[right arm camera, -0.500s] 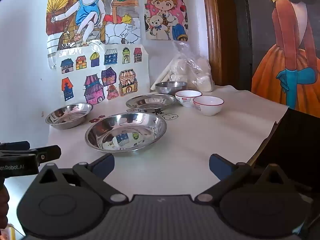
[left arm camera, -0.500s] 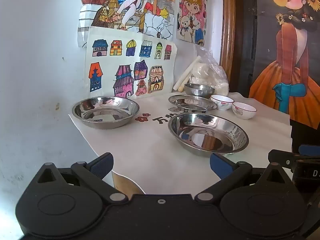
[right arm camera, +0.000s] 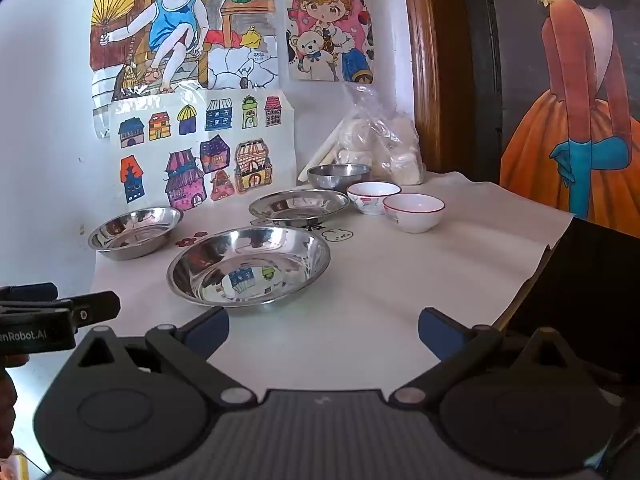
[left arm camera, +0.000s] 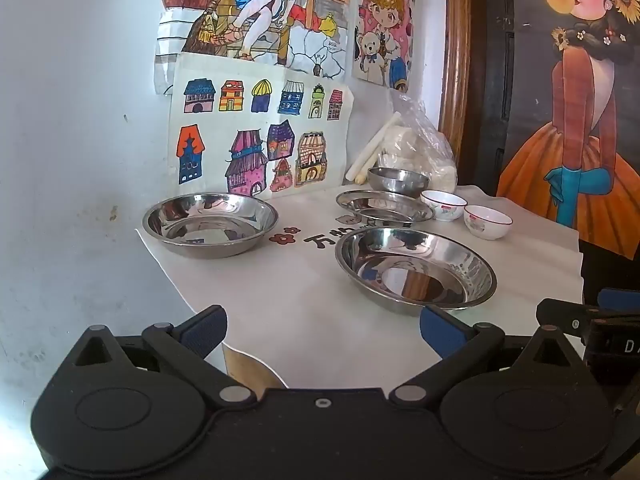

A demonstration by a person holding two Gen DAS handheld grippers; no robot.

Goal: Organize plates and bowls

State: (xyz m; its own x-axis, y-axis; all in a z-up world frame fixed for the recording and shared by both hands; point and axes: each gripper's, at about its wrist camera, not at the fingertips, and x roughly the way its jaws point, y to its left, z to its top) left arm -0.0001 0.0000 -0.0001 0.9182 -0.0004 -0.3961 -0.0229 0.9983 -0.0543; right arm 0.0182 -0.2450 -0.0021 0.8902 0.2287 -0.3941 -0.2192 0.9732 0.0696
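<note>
1. The nearest steel plate (right arm camera: 248, 266) sits on the white table cover (right arm camera: 400, 300), with a second steel plate (left arm camera: 210, 224) off to its left, a third plate (right arm camera: 300, 206) behind, then a small steel bowl (right arm camera: 339, 175) and two white bowls (right arm camera: 414, 211) farther back.
2. Nothing looks stacked yet; gathering seems about to begin. Next likely calls for reaching forward to a plate rim.
3. The left gripper (left arm camera: 320, 330) and right gripper (right arm camera: 322, 330) hover at the near edge, jaws spread wide, holding nothing.
</note>
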